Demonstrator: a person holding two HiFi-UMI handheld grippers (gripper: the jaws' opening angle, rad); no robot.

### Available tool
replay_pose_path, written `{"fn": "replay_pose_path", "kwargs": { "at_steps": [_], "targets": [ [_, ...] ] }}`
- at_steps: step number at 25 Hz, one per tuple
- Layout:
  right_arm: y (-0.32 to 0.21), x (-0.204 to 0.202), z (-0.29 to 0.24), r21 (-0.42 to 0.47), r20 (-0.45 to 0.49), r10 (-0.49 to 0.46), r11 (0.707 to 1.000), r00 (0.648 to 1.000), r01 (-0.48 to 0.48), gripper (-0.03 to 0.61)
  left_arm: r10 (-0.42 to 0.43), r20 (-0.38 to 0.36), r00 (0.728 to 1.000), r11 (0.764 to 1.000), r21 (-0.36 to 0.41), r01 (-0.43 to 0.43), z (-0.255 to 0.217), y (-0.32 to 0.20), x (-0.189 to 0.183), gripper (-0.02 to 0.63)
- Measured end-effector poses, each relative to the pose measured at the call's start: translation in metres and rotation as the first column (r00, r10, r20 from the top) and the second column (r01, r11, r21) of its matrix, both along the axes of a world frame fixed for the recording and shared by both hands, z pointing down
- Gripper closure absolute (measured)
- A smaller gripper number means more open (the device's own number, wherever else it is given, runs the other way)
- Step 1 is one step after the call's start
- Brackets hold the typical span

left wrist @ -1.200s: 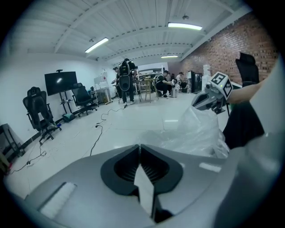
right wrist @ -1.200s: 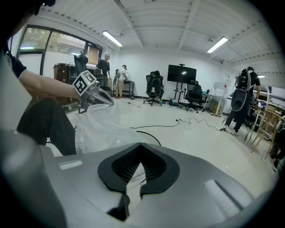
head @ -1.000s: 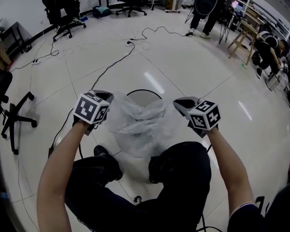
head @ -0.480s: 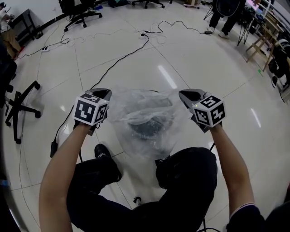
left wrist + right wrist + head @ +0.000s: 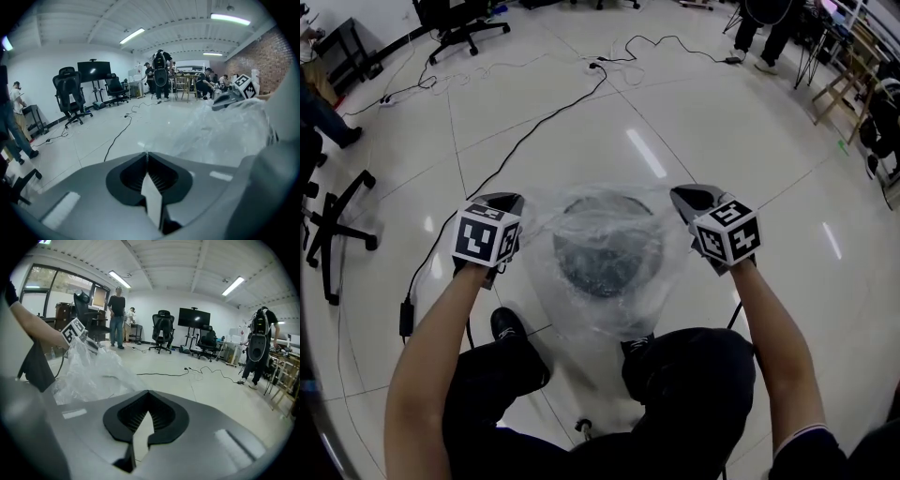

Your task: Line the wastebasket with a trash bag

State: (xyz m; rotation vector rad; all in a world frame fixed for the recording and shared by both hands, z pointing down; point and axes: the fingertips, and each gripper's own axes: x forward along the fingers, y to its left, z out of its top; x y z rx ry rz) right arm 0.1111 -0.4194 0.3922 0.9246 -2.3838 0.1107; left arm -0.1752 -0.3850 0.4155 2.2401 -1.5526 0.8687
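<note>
A clear plastic trash bag (image 5: 609, 281) is stretched wide between my two grippers, its mouth spread over a round dark wastebasket (image 5: 607, 251) on the floor. The basket shows through the film. My left gripper (image 5: 508, 201) is shut on the bag's left edge, level with the basket's left side. At the basket's right side, my right gripper (image 5: 684, 198) is shut on the bag's right edge. In the left gripper view the jaws (image 5: 147, 153) meet and the bag (image 5: 225, 133) billows at right. In the right gripper view the shut jaws (image 5: 148, 392) have the bag (image 5: 89, 371) at left.
The person's legs and shoes (image 5: 514, 330) stand just behind the basket. A black cable (image 5: 534, 131) runs across the white floor to a power brick (image 5: 406, 317). An office chair base (image 5: 337, 225) sits at left. People and chairs (image 5: 161, 331) stand far off.
Both grippers have sunk and drawn apart. The bag, crumpled in front of the basket a second ago, now lies spread open over the basket's mouth.
</note>
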Motion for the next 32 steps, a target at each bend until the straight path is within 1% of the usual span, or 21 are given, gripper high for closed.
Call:
{"fn": "replay_pose_path", "kwargs": {
  "at_steps": [4, 9, 14, 19, 23, 28, 32],
  "targets": [
    [-0.017, 0.002, 0.009, 0.004, -0.001, 0.017, 1.0, 1.0, -0.017, 0.578, -0.025, -0.001, 1.0, 1.0, -0.013, 0.025, 0.011, -0.012, -0.005, 0.601],
    [-0.04, 0.003, 0.014, 0.017, 0.023, 0.043, 0.999, 0.999, -0.043, 0.578, -0.046, -0.004, 0.999, 0.999, 0.004, 0.046, 0.013, -0.034, -0.007, 0.601],
    [-0.057, 0.003, 0.016, 0.024, 0.043, 0.045, 0.999, 0.998, -0.046, 0.578, -0.059, -0.012, 0.998, 0.998, 0.015, 0.059, 0.013, -0.05, -0.01, 0.601],
    [-0.071, 0.001, -0.009, 0.067, 0.086, 0.028, 0.997, 0.996, -0.034, 0.578, -0.064, -0.039, 0.997, 0.997, 0.051, 0.066, -0.003, -0.06, -0.002, 0.601],
    [-0.078, 0.0, -0.042, 0.116, 0.127, 0.013, 0.993, 0.992, -0.028, 0.578, -0.051, -0.06, 0.997, 0.994, 0.098, 0.057, -0.029, -0.066, 0.013, 0.601],
    [-0.08, 0.0, -0.082, 0.17, 0.163, -0.003, 0.985, 0.987, -0.026, 0.578, -0.035, -0.06, 0.998, 0.988, 0.145, 0.044, -0.064, -0.071, 0.024, 0.601],
    [-0.08, 0.009, -0.103, 0.197, 0.183, 0.008, 0.979, 0.983, -0.044, 0.578, -0.025, -0.065, 0.998, 0.982, 0.186, 0.037, -0.09, -0.076, 0.032, 0.601]
  ]
}}
